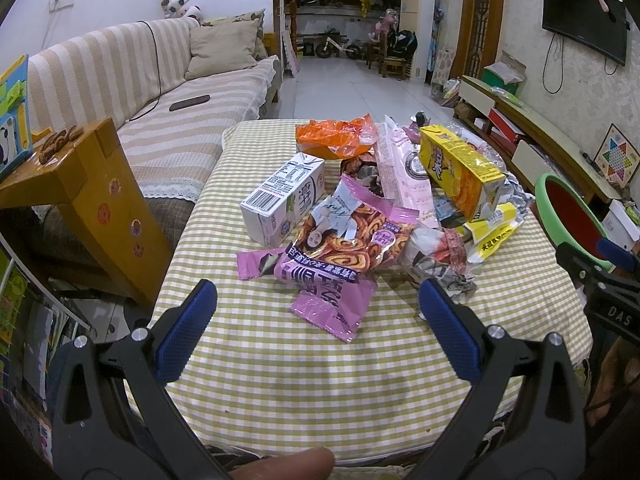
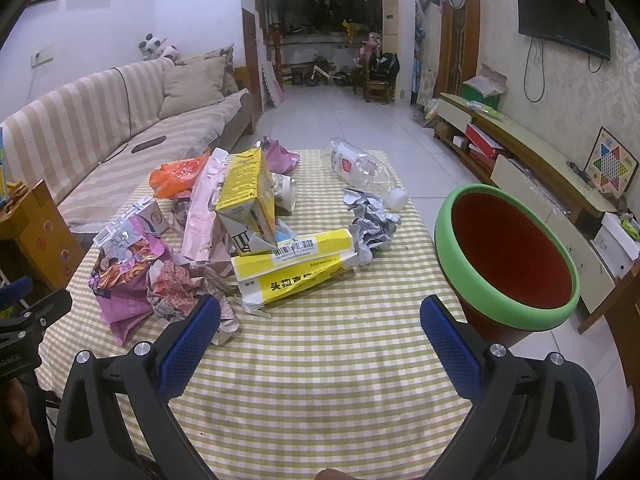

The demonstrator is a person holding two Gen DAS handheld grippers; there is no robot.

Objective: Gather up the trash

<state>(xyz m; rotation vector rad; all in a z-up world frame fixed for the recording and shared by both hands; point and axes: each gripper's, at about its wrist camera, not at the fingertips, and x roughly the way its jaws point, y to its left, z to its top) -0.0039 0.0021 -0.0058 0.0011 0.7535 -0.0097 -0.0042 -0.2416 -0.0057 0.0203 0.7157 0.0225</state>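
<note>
A pile of trash lies on the checked tablecloth (image 1: 320, 360): a pink snack wrapper (image 1: 340, 248), a white milk carton (image 1: 284, 196), an orange bag (image 1: 336, 136), a yellow box (image 1: 460, 168), crumpled paper (image 2: 372, 220) and a crushed clear bottle (image 2: 364, 172). A flat yellow box (image 2: 296, 268) lies in front. A green-rimmed red bin (image 2: 508, 260) stands at the table's right edge. My left gripper (image 1: 318, 300) is open and empty, just short of the pink wrapper. My right gripper (image 2: 320, 316) is open and empty, near the flat yellow box.
A striped sofa (image 1: 160, 92) runs along the left. A wooden side table (image 1: 80, 184) stands at the table's left. A low TV cabinet (image 2: 540, 172) lines the right wall. Tiled floor (image 2: 340, 116) lies beyond the table.
</note>
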